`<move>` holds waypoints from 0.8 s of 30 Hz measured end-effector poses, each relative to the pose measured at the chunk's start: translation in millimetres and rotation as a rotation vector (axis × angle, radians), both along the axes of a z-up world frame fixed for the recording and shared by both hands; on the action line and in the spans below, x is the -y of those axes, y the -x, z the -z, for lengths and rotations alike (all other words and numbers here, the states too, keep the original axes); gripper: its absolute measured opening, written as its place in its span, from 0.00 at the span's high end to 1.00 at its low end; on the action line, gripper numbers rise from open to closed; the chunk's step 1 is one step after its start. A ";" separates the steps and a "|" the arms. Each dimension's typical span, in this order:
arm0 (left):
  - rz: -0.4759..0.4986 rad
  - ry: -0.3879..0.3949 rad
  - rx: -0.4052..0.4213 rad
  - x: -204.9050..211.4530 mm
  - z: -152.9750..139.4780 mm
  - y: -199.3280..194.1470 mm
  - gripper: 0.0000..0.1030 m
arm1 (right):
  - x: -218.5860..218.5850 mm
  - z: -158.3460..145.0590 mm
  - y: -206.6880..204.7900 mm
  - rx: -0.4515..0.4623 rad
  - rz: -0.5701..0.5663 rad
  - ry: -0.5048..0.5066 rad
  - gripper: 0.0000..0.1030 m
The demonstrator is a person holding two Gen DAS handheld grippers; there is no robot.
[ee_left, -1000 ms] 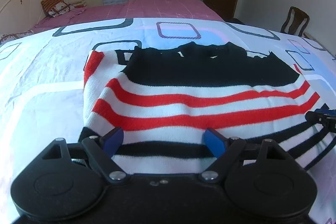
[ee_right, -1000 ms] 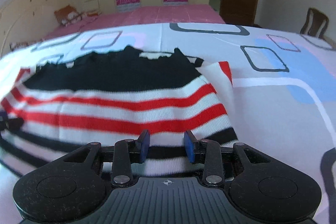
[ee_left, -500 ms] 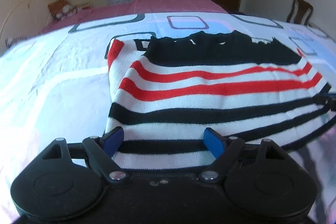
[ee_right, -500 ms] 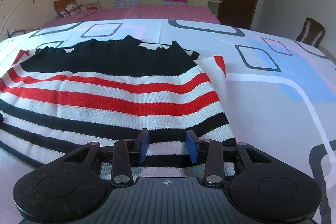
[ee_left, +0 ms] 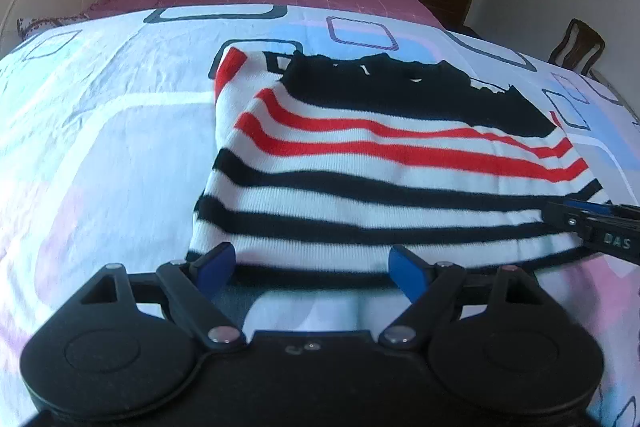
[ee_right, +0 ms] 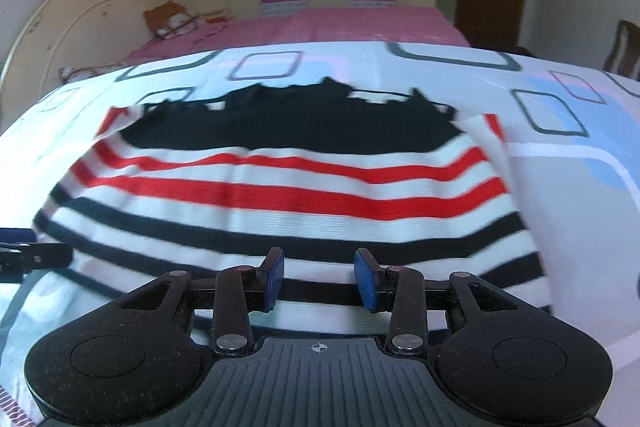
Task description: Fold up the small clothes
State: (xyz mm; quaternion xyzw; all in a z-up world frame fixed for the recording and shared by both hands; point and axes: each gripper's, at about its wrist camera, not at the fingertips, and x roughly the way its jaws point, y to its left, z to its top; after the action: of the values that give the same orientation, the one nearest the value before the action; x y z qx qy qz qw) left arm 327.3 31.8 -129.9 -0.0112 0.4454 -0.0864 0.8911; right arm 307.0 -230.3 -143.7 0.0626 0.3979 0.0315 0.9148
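1. The left gripper (ee_left: 311, 267) fills the bottom of its own view, blue pads (ee_left: 406, 269) spread wide apart.
2. The right gripper (ee_right: 319, 279) sits bottom centre, its jaws narrowly parted.

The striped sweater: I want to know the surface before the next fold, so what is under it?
The striped sweater lies on a white bedsheet printed with rounded squares. Whatever pattern or object sits directly beneath the knit is covered and cannot be seen.
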 end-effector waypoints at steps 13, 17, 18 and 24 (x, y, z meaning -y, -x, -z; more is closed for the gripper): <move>-0.146 0.330 -0.125 -38.6 21.8 19.8 0.09 | -38.2 9.1 -1.8 -0.029 -0.070 0.022 0.62; -0.183 0.454 -0.119 -42.7 28.0 8.2 0.05 | -38.8 4.2 -8.1 -0.010 -0.061 0.027 0.62; -0.196 0.485 -0.112 -43.6 30.2 3.8 0.06 | -38.1 0.6 -12.0 0.003 -0.053 0.028 0.62; -0.265 0.641 -0.066 -47.3 41.6 -22.8 0.06 | -34.4 -11.5 -48.3 0.023 -0.015 0.067 0.62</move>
State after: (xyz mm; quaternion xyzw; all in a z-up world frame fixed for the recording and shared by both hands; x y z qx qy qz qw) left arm 350.1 79.1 -171.6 -0.3509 0.4187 -0.1049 0.8310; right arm 355.3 -195.8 -132.1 0.0286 0.3885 0.0258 0.9206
